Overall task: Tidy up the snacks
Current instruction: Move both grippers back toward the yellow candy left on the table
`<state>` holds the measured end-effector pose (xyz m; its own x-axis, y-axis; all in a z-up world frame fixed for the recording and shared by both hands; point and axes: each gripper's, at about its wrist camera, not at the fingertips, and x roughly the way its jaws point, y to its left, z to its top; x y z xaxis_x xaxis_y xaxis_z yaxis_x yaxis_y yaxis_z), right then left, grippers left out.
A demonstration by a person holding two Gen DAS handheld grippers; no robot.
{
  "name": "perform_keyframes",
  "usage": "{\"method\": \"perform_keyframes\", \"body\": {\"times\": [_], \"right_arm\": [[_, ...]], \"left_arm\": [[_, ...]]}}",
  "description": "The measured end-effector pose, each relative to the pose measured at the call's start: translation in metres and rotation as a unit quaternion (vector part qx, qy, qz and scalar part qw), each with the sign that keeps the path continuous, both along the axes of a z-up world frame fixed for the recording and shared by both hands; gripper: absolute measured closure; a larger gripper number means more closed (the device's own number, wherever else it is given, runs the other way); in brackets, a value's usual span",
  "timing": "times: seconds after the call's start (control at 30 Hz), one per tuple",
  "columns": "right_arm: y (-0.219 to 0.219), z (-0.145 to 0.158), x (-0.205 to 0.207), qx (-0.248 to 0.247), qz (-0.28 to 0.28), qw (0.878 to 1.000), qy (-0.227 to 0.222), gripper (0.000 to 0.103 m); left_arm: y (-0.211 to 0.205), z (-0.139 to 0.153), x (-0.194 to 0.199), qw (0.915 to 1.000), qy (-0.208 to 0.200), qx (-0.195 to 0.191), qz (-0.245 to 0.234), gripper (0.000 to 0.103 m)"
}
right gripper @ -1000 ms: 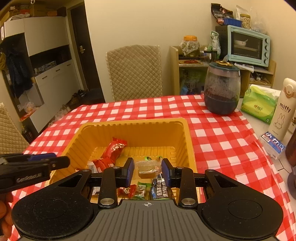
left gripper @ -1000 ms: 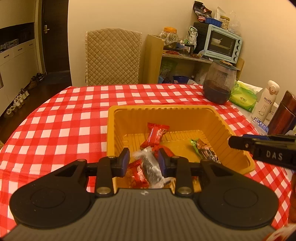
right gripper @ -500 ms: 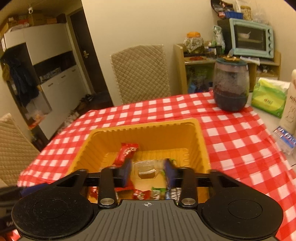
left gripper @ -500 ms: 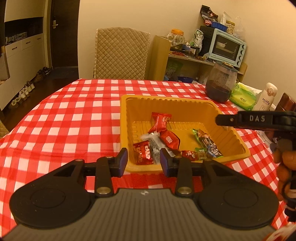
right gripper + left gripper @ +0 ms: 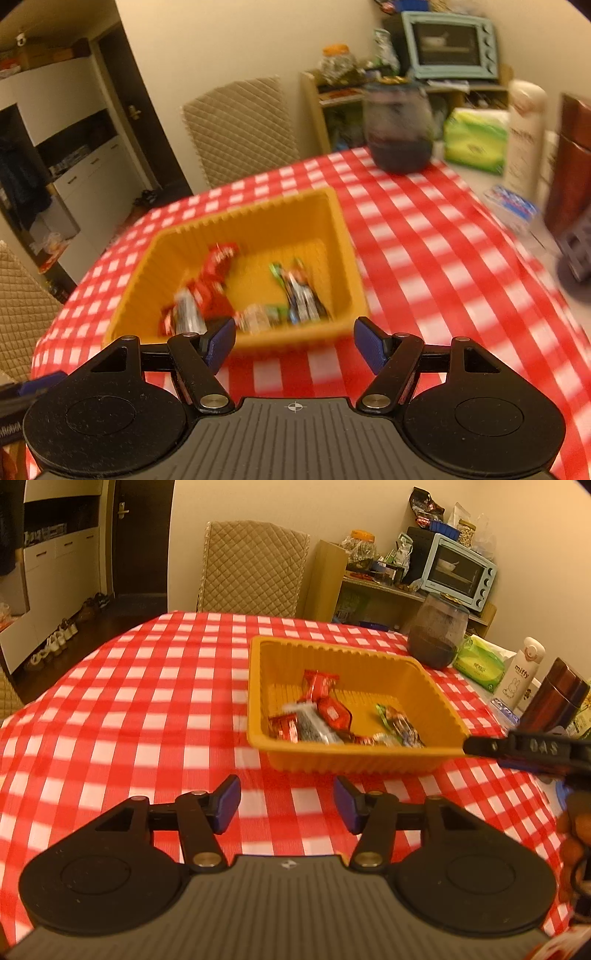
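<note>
A yellow tray (image 5: pixel 354 762) sits on the red checked tablecloth and holds several wrapped snacks (image 5: pixel 325 716). In the right wrist view the tray (image 5: pixel 340 236) and its snacks (image 5: pixel 258 291) are blurred. My left gripper (image 5: pixel 286 806) is open and empty, above the cloth just in front of the tray. My right gripper (image 5: pixel 293 345) is open and empty, near the tray's front edge; one of its fingers (image 5: pixel 517 747) shows at the right of the left wrist view.
A dark glass jar (image 5: pixel 437 635), green tissue pack (image 5: pixel 478 662), white Miffy bottle (image 5: pixel 519 674) and brown flask (image 5: pixel 554 701) stand right of the tray. A quilted chair (image 5: pixel 253 568) is behind the table. A shelf with a toaster oven (image 5: pixel 458 570) stands against the wall.
Both grippers let go of their snacks into the tray, opened wide and pulled back from it. The right wrist view swung and blurred.
</note>
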<state>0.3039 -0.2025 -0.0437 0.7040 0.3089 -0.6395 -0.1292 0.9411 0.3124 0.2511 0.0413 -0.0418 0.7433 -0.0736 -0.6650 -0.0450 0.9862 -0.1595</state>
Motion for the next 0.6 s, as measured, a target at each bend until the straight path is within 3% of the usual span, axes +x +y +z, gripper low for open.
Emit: {"method": "perform_keyframes", "body": {"times": [0.27, 0.6], "right_arm": [[-0.009, 0.003, -0.068, -0.003, -0.014, 1.0, 0.023, 0.032], [-0.007, 0.022, -0.125, -0.017, -0.011, 1.0, 0.015, 0.032]], "left_arm": [[-0.01, 0.007, -0.042, 1.0, 0.003, 0.0, -0.001, 0.042], [-0.018, 0.021, -0.088, 1.0, 0.002, 0.006, -0.005, 0.033]]}}
